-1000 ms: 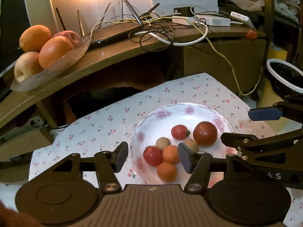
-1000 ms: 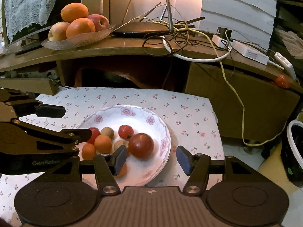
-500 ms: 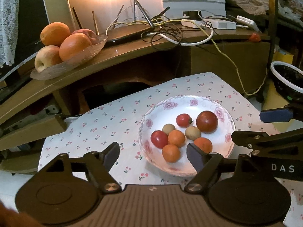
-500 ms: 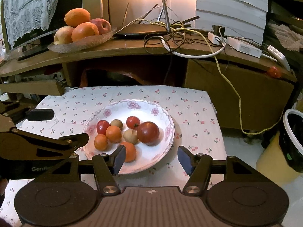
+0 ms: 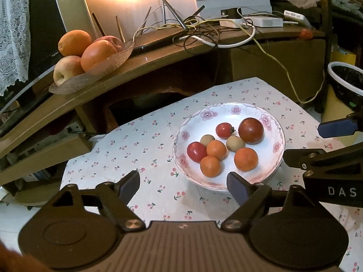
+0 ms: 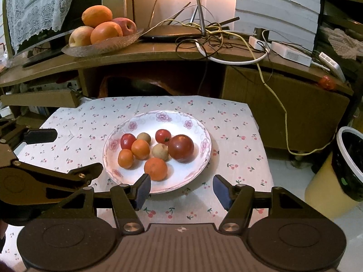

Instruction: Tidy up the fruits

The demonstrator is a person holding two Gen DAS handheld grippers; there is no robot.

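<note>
Your left gripper (image 5: 183, 185) and right gripper (image 6: 181, 189) are matte black, each with a ribbed central block, two round discs, angular linkage arms with silver screws, and dark blue pads (image 6: 142, 189). White letters "DAS" sit at the left view's right edge.

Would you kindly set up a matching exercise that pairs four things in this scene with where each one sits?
Things:
1. large dark red tomato
2. clear glass fruit dish
3. white floral plate
4. black-lined waste bin

Places:
A. on the cherry-print cloth
B. on the floor, right of the table
C. on the white floral plate
D. on the brown wooden shelf

Pairs: 1-C, 2-D, 3-A, 4-B
</note>
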